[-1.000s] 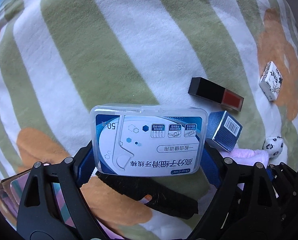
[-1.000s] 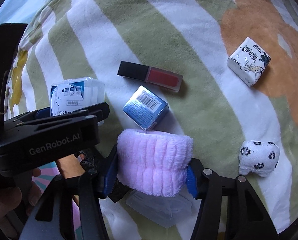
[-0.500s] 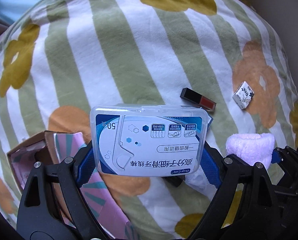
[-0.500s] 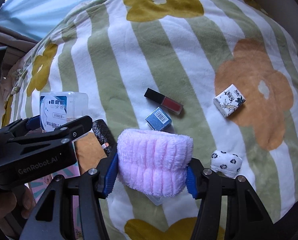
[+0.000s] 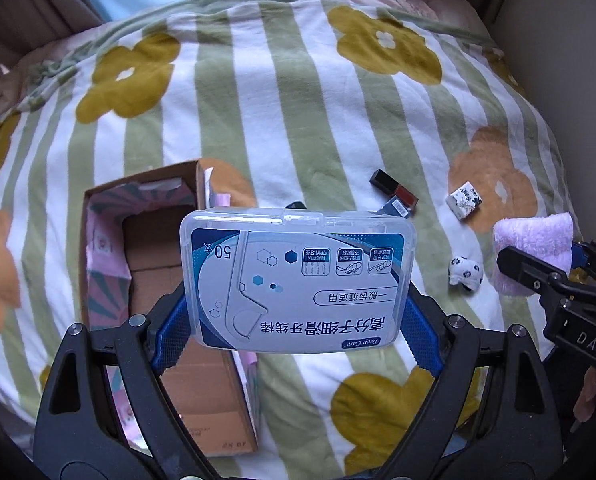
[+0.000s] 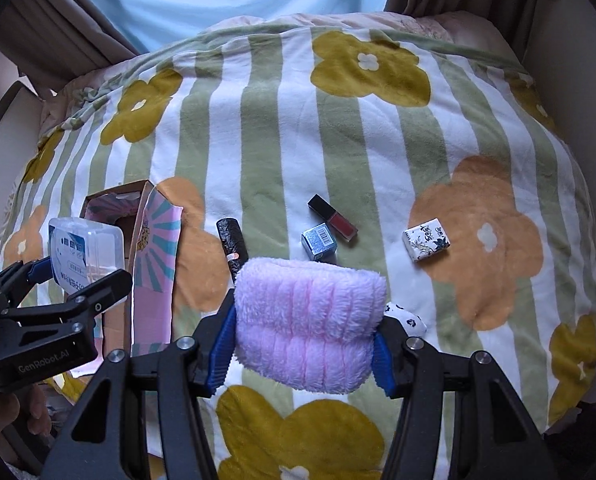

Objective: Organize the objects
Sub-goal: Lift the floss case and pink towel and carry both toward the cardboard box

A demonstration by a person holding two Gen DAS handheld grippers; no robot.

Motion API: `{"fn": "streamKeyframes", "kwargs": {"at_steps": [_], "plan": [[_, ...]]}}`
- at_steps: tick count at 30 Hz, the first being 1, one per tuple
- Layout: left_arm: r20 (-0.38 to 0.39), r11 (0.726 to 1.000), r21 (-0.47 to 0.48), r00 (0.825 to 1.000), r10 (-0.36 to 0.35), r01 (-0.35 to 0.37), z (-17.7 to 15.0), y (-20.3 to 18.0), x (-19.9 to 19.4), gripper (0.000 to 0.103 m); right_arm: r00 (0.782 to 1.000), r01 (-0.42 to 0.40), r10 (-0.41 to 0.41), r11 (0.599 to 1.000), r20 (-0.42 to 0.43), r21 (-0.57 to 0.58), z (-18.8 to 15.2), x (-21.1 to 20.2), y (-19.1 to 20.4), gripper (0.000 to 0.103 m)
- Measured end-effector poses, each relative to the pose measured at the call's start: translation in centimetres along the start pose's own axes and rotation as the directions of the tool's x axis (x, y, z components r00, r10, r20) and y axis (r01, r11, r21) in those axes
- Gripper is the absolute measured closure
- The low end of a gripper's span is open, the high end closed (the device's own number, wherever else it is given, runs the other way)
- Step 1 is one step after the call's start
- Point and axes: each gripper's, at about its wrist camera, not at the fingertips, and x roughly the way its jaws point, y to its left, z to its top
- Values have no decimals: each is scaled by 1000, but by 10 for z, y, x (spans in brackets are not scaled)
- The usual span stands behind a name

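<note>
Floss case (image 5: pixel 297 280) is up in the air, pinched across its short ends by the L gripper (image 5: pixel 295 320), long axis running straight across betw. the blue pads, label facing the cam. Directly under and behind it, toward the near-left of the blanket (image 5: pixel 281 112), sits the open box (image 5: pixel 165 240), mouth up, flap standing on its right side. So the case hangs over the box's right half; a small shift left and down should put it inside, by my read.

R gripper (image 6: pixel 304 336) is clamped on the pink towel (image 6: pixel 308 320), folded roll squashed betw. its pads, also lifted clear of the blanket. In the R view the box lies well off to the left, past the L gripper, so L is the nearer hand for the drop; R would have to cross over or wait.

Left lying mid-blanket: black roll (image 6: pixel 231 242) just right of the box flap, lip tint (image 6: pixel 333 216) touching or nearly touching the blue carton (image 6: pixel 318 241), white printed packet (image 6: pixel 426 239) further right on the orange flower, spotted pouch (image 5: pixel 464 274) near the towel. None of these are touched by either gripper.
</note>
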Motion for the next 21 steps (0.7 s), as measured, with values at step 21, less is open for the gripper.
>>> {"fn": "streamKeyframes", "kwargs": {"at_steps": [21], "plan": [[97,942,-328,989,114,-76,-96,59,-79,16,996,-82,89,973,24,-218,-24,-34,65,50]]}}
